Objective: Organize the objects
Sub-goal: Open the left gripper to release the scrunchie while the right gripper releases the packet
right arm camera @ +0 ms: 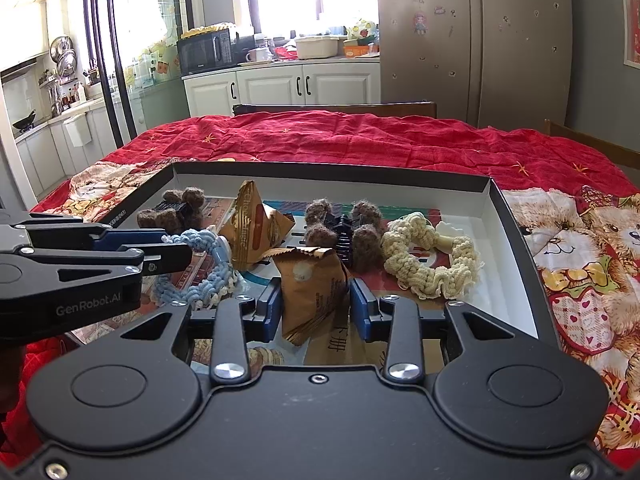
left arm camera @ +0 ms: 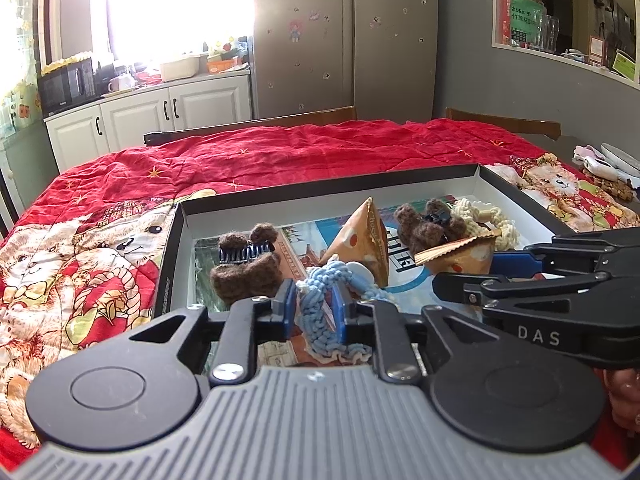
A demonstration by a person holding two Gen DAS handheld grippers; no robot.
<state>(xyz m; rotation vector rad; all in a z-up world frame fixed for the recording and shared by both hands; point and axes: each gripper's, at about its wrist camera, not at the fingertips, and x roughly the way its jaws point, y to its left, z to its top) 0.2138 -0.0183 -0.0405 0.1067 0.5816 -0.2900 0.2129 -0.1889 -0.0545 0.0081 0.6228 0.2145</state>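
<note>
A black box with a white inside lies on a red quilt. It holds two brown fuzzy hair clips, a cream crocheted ring, a pyramid snack packet and a light blue crocheted ring. My left gripper is open; the blue ring lies on the box floor between its blue pads. My right gripper is shut on a second tan snack packet, held upright low inside the box.
The red bear-print quilt covers the table around the box. Small white items lie at the table's far right edge. Wooden chair backs stand behind the table, with kitchen cabinets and a fridge beyond.
</note>
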